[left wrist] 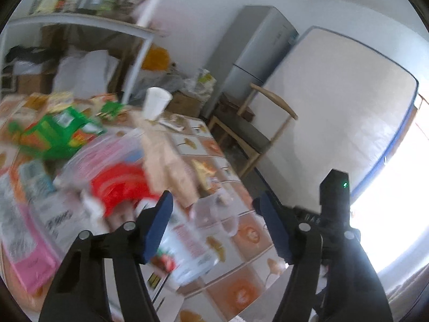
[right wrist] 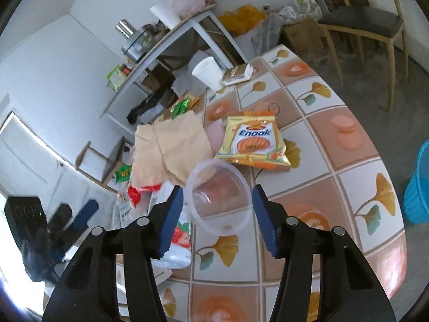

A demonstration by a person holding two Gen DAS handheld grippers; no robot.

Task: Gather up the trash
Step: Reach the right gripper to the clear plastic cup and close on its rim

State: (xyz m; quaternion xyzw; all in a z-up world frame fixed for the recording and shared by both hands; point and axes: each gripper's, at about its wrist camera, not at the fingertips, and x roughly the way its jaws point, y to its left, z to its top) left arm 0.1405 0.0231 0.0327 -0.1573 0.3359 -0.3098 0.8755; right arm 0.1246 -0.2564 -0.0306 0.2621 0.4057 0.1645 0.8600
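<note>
A clear plastic bowl (right wrist: 217,201) lies tilted on the patterned table (right wrist: 335,161). My right gripper (right wrist: 216,196) hangs just above it, jaws open, one finger on each side of the rim and neither pressing it. Behind it lie a brown paper bag (right wrist: 171,150), a yellow Enaak snack packet (right wrist: 254,142), a red wrapper (right wrist: 139,191) and a white paper cup (right wrist: 207,72). My left gripper (left wrist: 214,209) is open and holds nothing, near the same bowl (left wrist: 214,214). The left wrist view is blurred; it shows a green packet (left wrist: 59,134) and the red wrapper (left wrist: 120,185).
A blue plastic basket (right wrist: 418,185) stands on the floor to the right of the table. A wooden chair (right wrist: 362,24) sits beyond the table's far corner. A cluttered white shelf (right wrist: 161,43) rises behind the table. A grey fridge (left wrist: 249,53) and an upright mattress (left wrist: 335,107) line the wall.
</note>
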